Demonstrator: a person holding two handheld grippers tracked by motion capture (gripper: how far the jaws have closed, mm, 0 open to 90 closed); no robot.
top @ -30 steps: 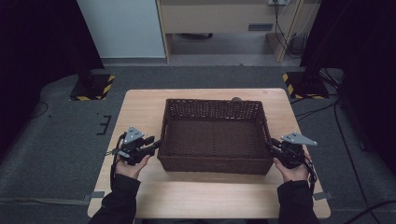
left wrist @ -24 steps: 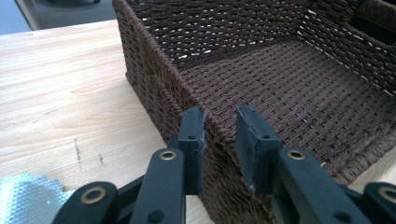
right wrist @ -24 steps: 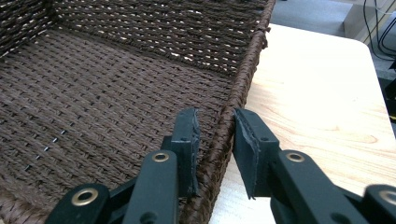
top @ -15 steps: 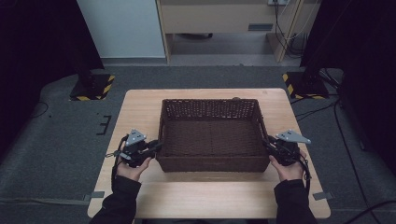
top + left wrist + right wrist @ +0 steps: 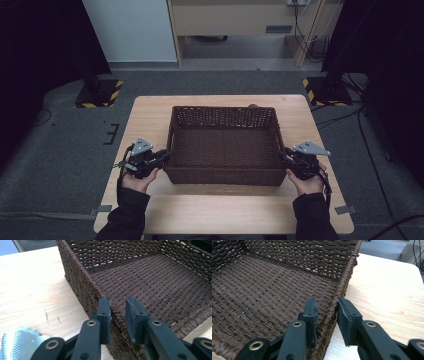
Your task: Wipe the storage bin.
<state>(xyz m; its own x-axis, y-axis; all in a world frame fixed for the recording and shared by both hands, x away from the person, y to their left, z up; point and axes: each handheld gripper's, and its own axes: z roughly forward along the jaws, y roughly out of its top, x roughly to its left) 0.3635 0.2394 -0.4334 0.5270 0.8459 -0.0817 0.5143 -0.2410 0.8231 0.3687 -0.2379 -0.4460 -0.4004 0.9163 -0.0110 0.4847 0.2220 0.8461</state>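
On the pale wooden table [image 5: 150, 120] the empty brown wicker basket [image 5: 224, 150] sits centred. My left gripper [image 5: 117, 312] straddles its left rim, jaws spread, not yet pinching; my right gripper [image 5: 327, 312] straddles the right rim likewise. I judge this the grasping step: next, close both, then lift evenly.

Dark brown woven basket [image 5: 223, 145], rectangular, open-topped, nothing inside. Sits upright, square to the wooden table [image 5: 150, 120], near its middle. Weave tight; rim braided.
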